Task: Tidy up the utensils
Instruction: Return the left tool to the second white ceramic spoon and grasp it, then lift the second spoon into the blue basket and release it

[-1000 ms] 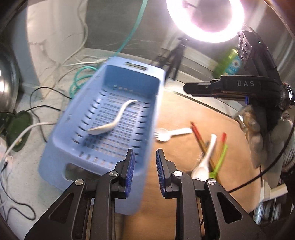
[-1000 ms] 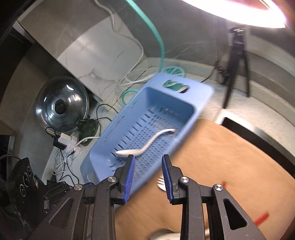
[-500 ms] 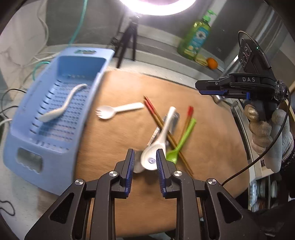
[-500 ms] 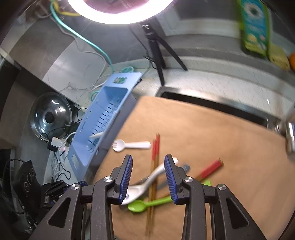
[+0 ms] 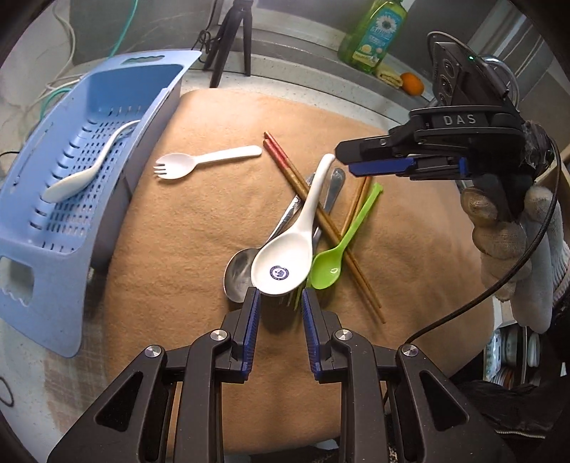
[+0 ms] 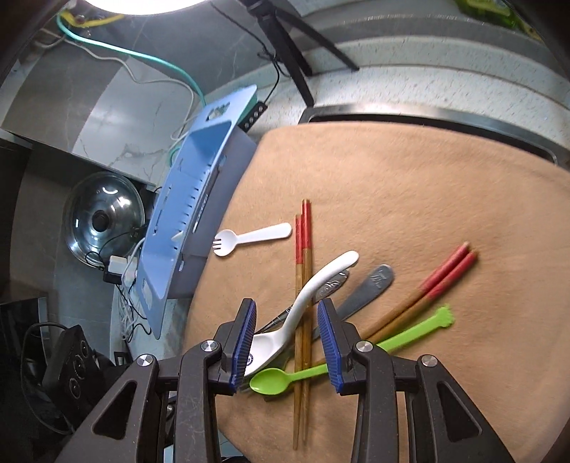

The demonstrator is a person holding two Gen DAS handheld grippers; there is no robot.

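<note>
On a tan mat (image 5: pixel 192 242) lies a pile: a white ceramic spoon (image 5: pixel 288 256) over a metal spoon (image 5: pixel 237 272), a green plastic spoon (image 5: pixel 327 270) and red-tipped chopsticks (image 5: pixel 295 178). A white spork (image 5: pixel 203 162) lies apart, nearer the blue basket (image 5: pixel 50 310), which holds a white spoon (image 5: pixel 82 174). My left gripper (image 5: pixel 280 297) hovers open just short of the ceramic spoon's bowl, gripping nothing. My right gripper (image 6: pixel 286 310) hangs open above the ceramic spoon (image 6: pixel 320 281) and chopsticks (image 6: pixel 302 249), pads clear of them. A second chopstick pair (image 6: pixel 445 270) lies to the right.
A gloved hand (image 5: pixel 516 242) holds the right gripper (image 5: pixel 351 160) over the pile's far side. A tripod (image 5: pixel 228 39), a green soap bottle (image 5: pixel 374 32) and an orange (image 5: pixel 411 83) stand behind the mat. A pot lid (image 6: pixel 103 217) and cables lie beyond the basket (image 6: pixel 192 199).
Both views have swung from the blue basket to the utensil pile and come lower and closer. The right jaws stand a little wider than before.
</note>
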